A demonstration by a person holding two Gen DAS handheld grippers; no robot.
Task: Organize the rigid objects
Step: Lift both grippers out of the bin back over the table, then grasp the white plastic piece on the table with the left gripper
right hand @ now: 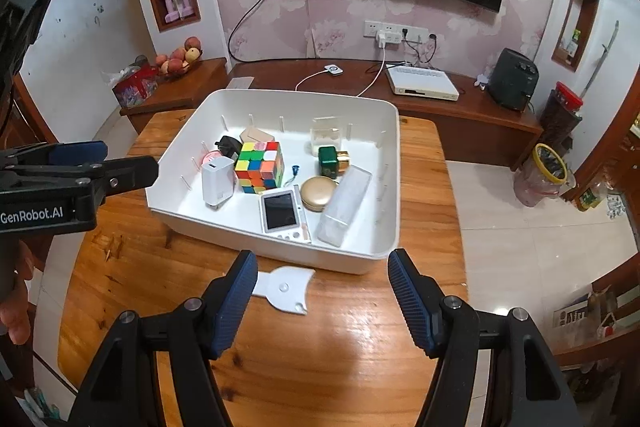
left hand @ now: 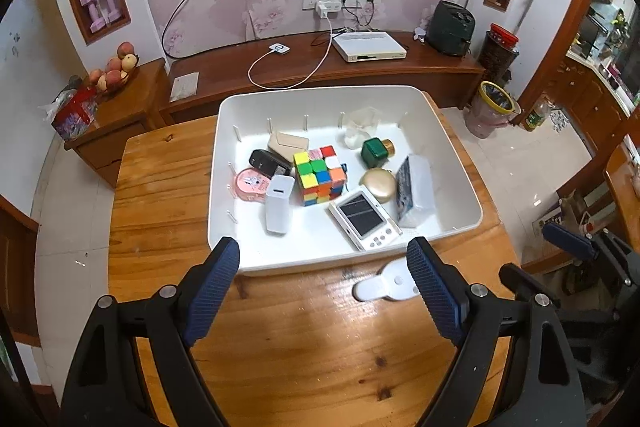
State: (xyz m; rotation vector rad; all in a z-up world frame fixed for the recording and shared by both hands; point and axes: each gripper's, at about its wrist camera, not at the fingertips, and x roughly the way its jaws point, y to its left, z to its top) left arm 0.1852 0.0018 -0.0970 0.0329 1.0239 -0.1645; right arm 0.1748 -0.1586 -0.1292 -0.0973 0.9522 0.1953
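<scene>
— One thing is left outside, as far as I can see. The wooden desk is the biggest thing here, and the white bin sits at its far end, likely so the near half stays free for working.

— And everything else is already in the bin?

— Nearly. The puzzle cube stands in the middle, a clear plastic box leans along the right side, and a white charger stands upright at the left. A white handheld game lies flat at the front, with a round gold case touching the clear box, and a green bottle behind it. They look dropped in rather than sorted.

— So what's outside?

— A flat white plastic scraper, on the desk just in front of the bin's near wall.

— Who takes it?

— I'd guess the right hand-held gripper; it hangs over the scraper, fingers spread wide, gripping nothing. The left hand-held gripper is just as wide apart and empty, with the scraper beside its right finger.
</scene>
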